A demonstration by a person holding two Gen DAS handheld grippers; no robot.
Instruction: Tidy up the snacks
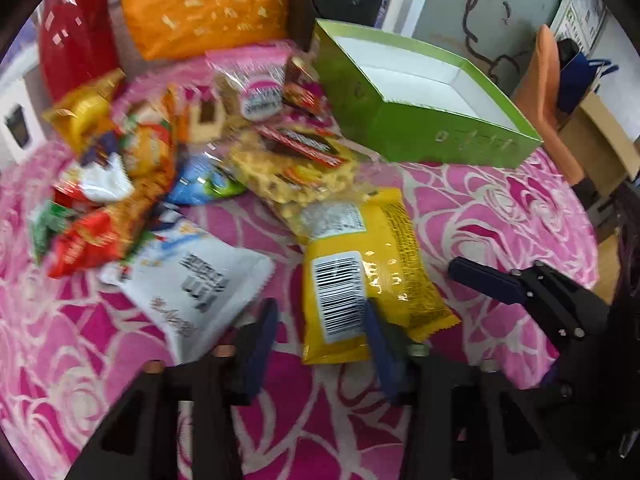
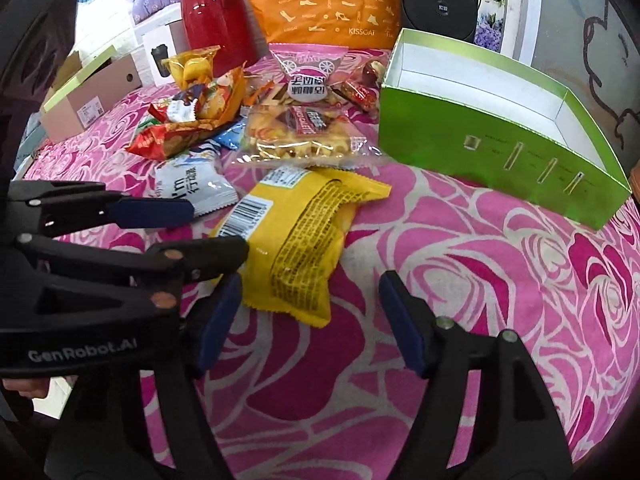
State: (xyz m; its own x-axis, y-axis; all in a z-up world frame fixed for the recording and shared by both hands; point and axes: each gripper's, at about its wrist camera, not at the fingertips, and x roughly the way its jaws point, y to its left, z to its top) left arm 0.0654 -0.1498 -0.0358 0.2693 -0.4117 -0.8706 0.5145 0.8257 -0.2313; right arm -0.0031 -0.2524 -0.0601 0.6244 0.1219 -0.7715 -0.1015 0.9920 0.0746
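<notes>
Big pink rose tablecloth [image 2: 480, 300] covers the whole table, and the largest thing on it is an open-topped green box [image 2: 480, 152] with a white inside, sitting far right. An orange shopping bag [image 2: 320, 0] stands at the far edge with a shiny red jug [image 2: 208, 4] to its left. The snack pile [image 2: 192, 120] is heaped left of the box, well apart from it: a clear bag of biscuits [image 2: 296, 136] at its near right edge, a pink packet [image 2: 308, 76] just behind that, and orange and red wrappers to the left. Nearer in, a yellow packet [image 2: 304, 232] lies flat, barcode side up, its far end tucked against the clear bag, and a white packet [image 2: 192, 184] sits just left of it. The left gripper [image 1: 320, 340] comes in between those two; its tongs have only a narrowish gap, one finger hanging over the yellow packet's near left corner, but they aren't pinching anything. The right gripper [image 2: 310, 320] is spread wide just near of the yellow packet, gripping nothing, with only cloth and the packet's near edge between its fingers
</notes>
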